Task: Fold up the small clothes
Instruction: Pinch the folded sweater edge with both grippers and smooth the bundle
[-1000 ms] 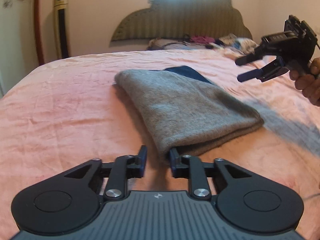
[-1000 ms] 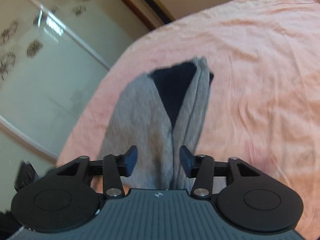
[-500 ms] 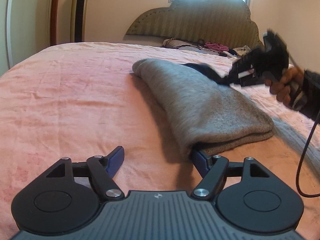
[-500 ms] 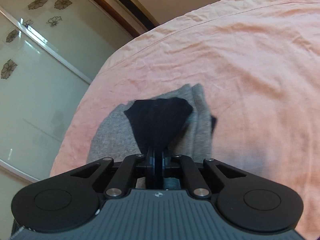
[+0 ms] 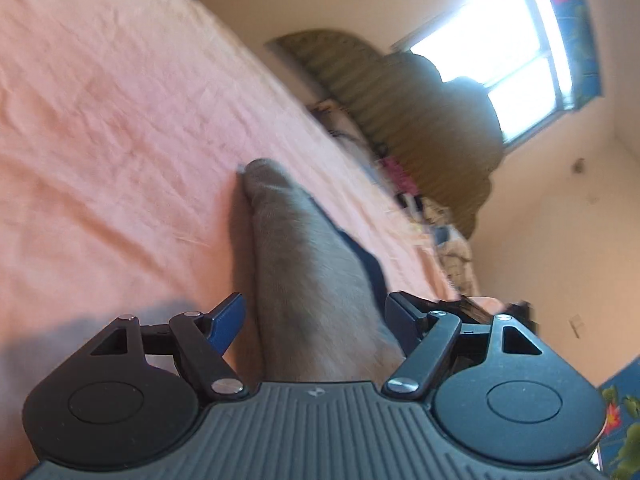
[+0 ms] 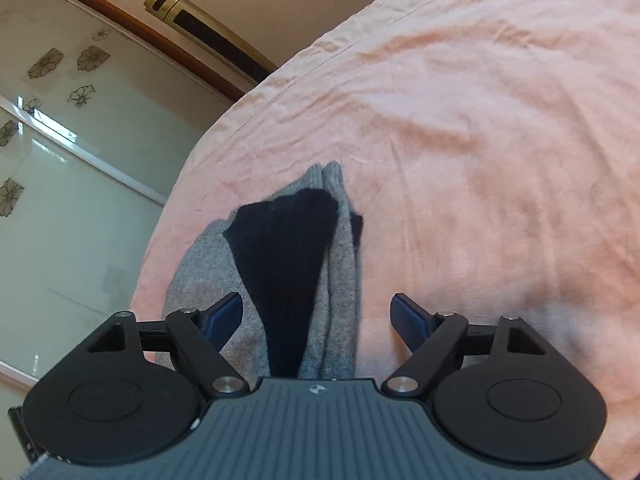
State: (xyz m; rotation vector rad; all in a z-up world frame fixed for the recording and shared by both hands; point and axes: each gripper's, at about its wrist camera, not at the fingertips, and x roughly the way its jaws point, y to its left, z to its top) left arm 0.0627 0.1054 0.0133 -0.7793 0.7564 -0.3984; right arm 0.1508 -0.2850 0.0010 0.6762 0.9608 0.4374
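A folded grey knit garment (image 5: 304, 256) with a dark navy part (image 6: 288, 248) lies on the pink bedsheet (image 5: 100, 120). In the left wrist view my left gripper (image 5: 316, 316) is open, its fingers on either side of the near end of the grey fold, the view tilted and blurred. In the right wrist view my right gripper (image 6: 318, 316) is open wide over the other end, where the navy part lies on top of the grey layers (image 6: 340, 264). Neither gripper holds cloth.
The pink sheet (image 6: 480, 160) spreads wide on all sides of the garment. A padded headboard (image 5: 420, 120) with loose clothes at its foot and a bright window (image 5: 500, 48) stand beyond. A gold and black tower unit (image 6: 208, 28) and glass sliding doors (image 6: 60, 200) are near the bed's edge.
My right gripper, shut half a second ago on the navy part, has opened wide. My left gripper has tilted and moved over the garment's near end, staying open.
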